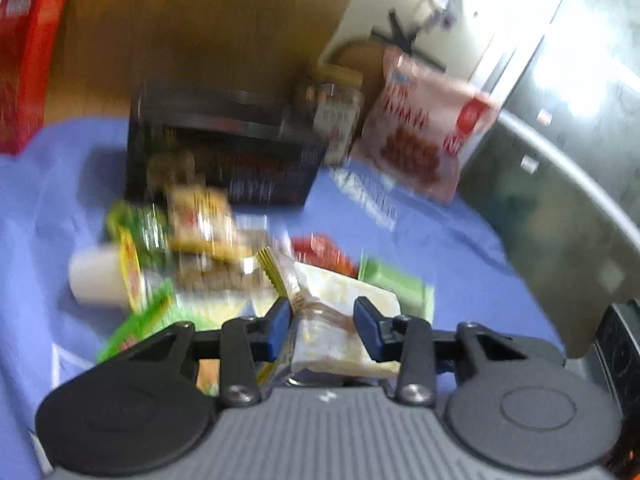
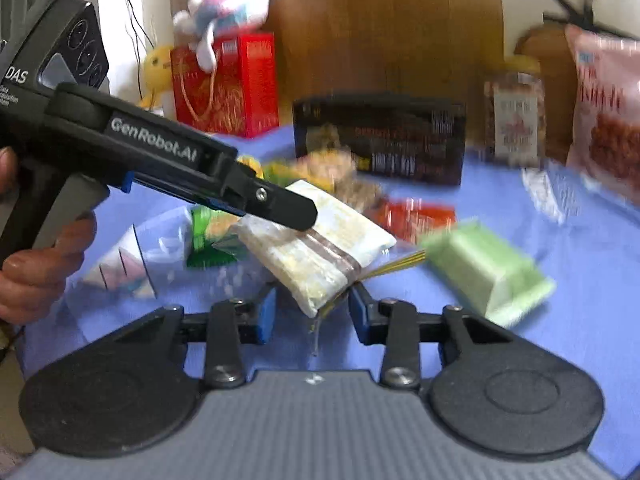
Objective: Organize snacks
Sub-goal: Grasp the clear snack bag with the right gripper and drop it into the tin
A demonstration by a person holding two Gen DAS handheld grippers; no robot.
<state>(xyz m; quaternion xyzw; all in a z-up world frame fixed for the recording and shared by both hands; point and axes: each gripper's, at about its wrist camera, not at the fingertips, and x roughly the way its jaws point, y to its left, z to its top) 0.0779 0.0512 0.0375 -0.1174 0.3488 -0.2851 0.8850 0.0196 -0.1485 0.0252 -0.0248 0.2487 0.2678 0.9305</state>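
Both views are motion-blurred; fine print on the packaging cannot be read.

Nearest, the left gripper point(image 1: 323, 326) has its blue-padded jaws clamped on a pale yellow clear-wrapped snack packet with brown bands point(image 1: 340, 312). In the right wrist view the packet is tilted, lifted above the cloth at its upper end, with the left gripper's black finger point(image 2: 288, 204) lying across it. A person's hand point(image 2: 38, 256) grips that tool's grey handle at the left edge.

The right gripper point(image 2: 312, 314) sits at the packet's lower corner with its jaws part-way apart. Whether its pads press on the corner cannot be told through the blur.

Everything rests on a blue cloth-covered table point(image 2: 580, 340). Just beside the packet on the right lies a light green wrapped block point(image 2: 488, 272). Behind the packet sits a red and orange sachet point(image 2: 416, 216), and to its left a green packet point(image 2: 208, 232) within a loose heap of small snacks.

Farther back stands an open black cardboard box point(image 2: 380, 140). To its right stand a clear jar with a yellow lid point(image 2: 514, 116) and a pink snack bag point(image 2: 604, 116). To its left stands a red gift bag point(image 2: 226, 84) with a pink and white plush toy point(image 2: 228, 4) on top.
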